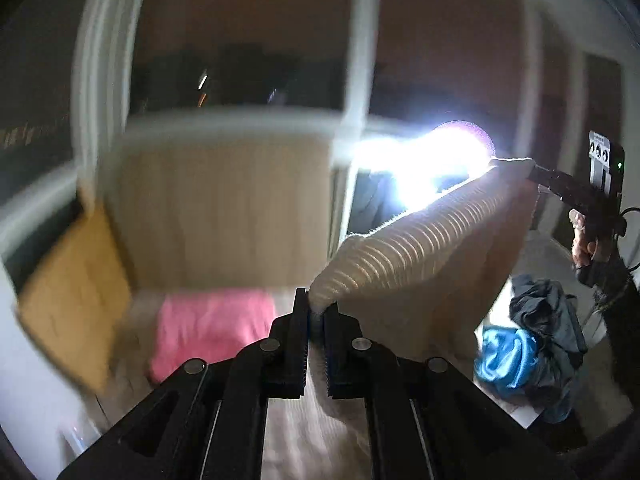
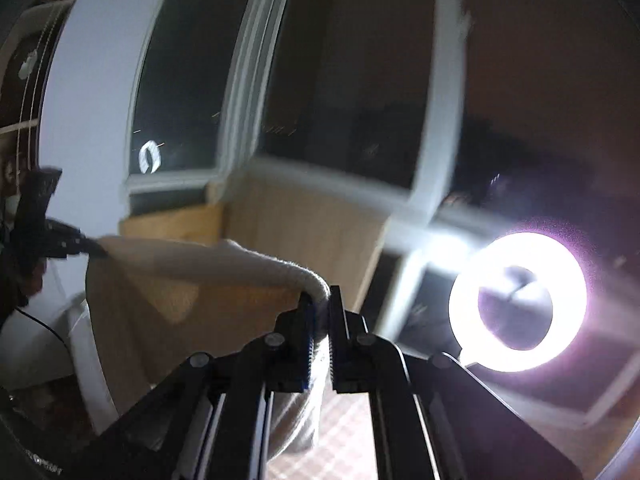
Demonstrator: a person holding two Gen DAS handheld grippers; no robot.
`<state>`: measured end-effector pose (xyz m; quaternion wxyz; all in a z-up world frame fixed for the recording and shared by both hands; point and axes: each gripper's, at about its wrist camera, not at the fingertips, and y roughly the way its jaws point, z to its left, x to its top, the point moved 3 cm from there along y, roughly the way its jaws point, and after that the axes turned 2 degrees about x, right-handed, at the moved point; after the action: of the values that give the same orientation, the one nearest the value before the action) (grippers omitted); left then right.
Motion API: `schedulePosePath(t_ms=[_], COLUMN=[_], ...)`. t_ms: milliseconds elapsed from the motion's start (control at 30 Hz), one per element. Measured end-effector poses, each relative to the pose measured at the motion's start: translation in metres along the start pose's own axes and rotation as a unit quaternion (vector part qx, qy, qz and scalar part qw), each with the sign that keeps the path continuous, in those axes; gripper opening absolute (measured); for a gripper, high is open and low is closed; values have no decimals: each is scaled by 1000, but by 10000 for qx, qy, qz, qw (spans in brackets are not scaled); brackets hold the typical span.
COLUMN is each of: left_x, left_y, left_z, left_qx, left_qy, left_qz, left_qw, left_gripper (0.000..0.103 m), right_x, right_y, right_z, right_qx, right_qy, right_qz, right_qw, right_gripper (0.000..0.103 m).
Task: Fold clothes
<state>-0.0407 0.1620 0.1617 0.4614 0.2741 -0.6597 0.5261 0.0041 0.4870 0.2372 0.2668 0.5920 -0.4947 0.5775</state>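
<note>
A cream ribbed knit garment (image 1: 424, 248) hangs in the air, stretched between both grippers. My left gripper (image 1: 318, 312) is shut on one end of its ribbed edge. At the right of the left wrist view, my right gripper (image 1: 534, 170) pinches the other end, with a hand (image 1: 582, 240) on its handle. From the right wrist camera, the right gripper (image 2: 320, 300) is shut on the garment's thick edge (image 2: 248, 264), which runs left to the left gripper (image 2: 94, 250). The cloth's body (image 2: 132, 312) drapes down below that edge.
A pink folded cloth (image 1: 208, 332) lies below on a pale surface. Blue and dark clothes (image 1: 532, 340) are heaped at the right. A cardboard box (image 1: 224, 212) stands against the window frame (image 1: 360, 80). A bright ring light (image 2: 518, 300) glares at the right.
</note>
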Motion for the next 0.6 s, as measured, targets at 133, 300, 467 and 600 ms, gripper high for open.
schedulePosePath(t_ms=[133,300,467,600], left_x=[47,69,93,116], left_y=[-54,-105,-117,-101], left_z=[-28,-55,-52,-51], left_qx=[49,89,171,437], left_qy=[730,1262,1297,1521], left_qz=[-649,-1116,-1150,-1040], left_qw=[9952,9857,9847,9819], left_gripper=[5,6,6,6], right_x=[36,50,57,54], right_y=[-73,-140,-165,-145], right_z=[6,26,34,22], right_qx=[-698,-1277,-1395,-1591], right_qy=[-79,-231,-271,-481], right_qz=[-402,-712,-796,-558], right_qw=[9967,9890,9866,9845], right_gripper=[6,6,6,6])
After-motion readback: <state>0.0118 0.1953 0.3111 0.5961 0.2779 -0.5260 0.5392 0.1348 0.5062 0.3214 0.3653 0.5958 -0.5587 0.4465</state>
